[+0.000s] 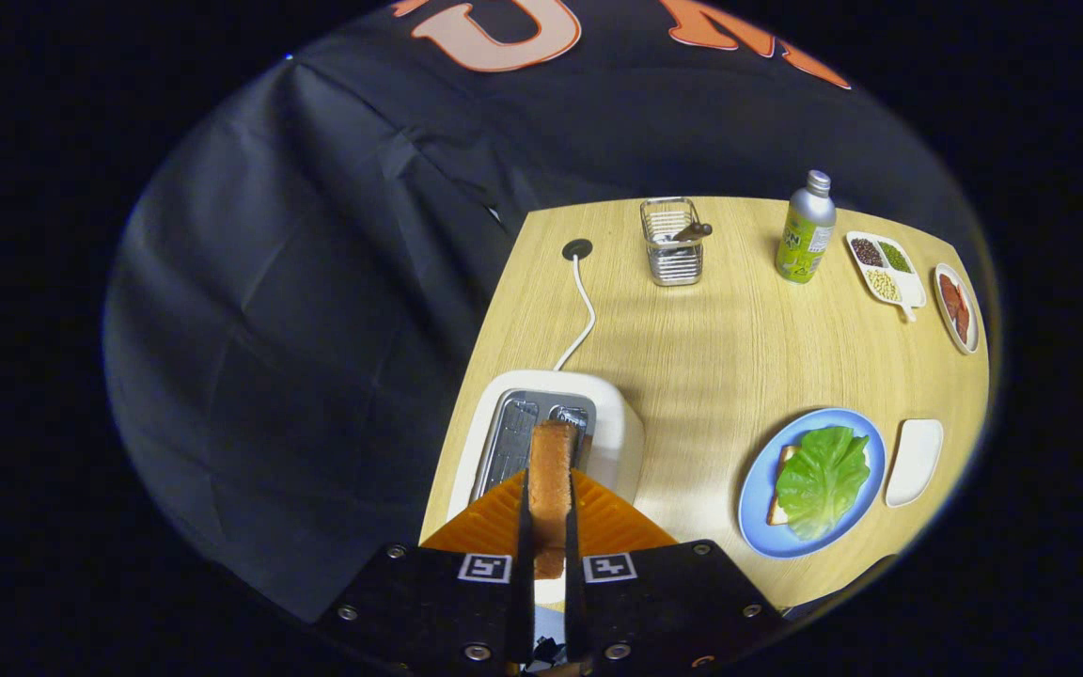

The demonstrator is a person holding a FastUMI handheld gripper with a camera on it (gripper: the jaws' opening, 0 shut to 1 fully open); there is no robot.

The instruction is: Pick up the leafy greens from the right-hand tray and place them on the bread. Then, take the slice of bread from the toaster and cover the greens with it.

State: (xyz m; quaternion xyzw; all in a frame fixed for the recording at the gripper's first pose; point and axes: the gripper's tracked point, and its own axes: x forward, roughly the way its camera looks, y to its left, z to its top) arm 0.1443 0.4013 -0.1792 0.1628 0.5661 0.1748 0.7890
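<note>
A brown slice of bread (551, 475) stands on edge between my fingers, lifted above the white toaster (609, 414). My gripper (549, 527) is shut on it, one finger pressed to each face. The toaster's slots lie just beyond and below the slice. To the right, a blue plate (756, 498) carries another slice of bread (778, 498), mostly hidden under a green lettuce leaf (822, 480). Beside the plate, further right, rests a small white tray (914, 461) with nothing on it.
The toaster's white cord (583, 320) runs back to a grommet (576, 249). At the far side of the wooden table (720, 348) stand a wire basket (671, 243), a green-labelled bottle (805, 240), a divided dish of beans (885, 268) and a plate of red slices (956, 306).
</note>
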